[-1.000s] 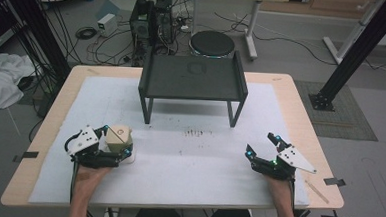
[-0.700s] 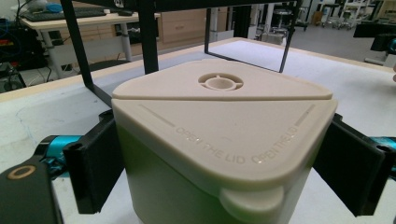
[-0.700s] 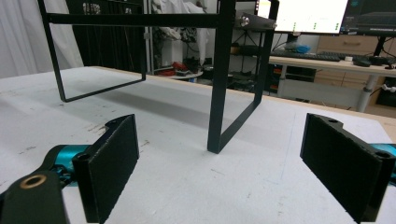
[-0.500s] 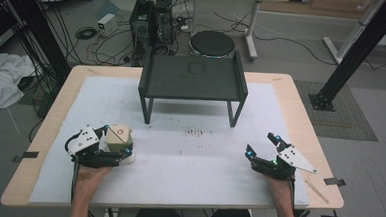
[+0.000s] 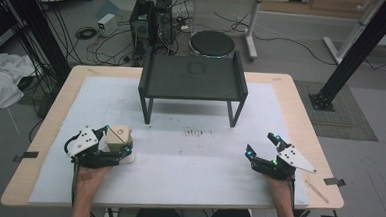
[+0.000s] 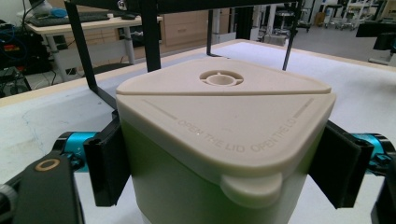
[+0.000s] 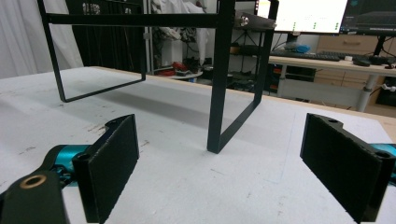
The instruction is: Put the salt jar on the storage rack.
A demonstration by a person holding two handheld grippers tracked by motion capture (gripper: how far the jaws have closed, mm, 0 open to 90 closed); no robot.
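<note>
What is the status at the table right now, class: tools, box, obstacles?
Left tool shut on box, lid closed. Right tool open, empty. Black stand ahead, apart from both.

The left gripper (image 5: 121, 147) sits at the near left of the table, its jaws pressed against both sides of a cream lidded container (image 6: 219, 140). The right gripper (image 5: 261, 146) rests at the near right, jaws spread wide with nothing between them.

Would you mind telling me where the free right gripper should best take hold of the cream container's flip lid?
Probably at the small lip tab on the container; it juts past the lid's front edge, on the person's side. The left gripper already clamps the flat sides, so bring the right gripper from the front.
</note>
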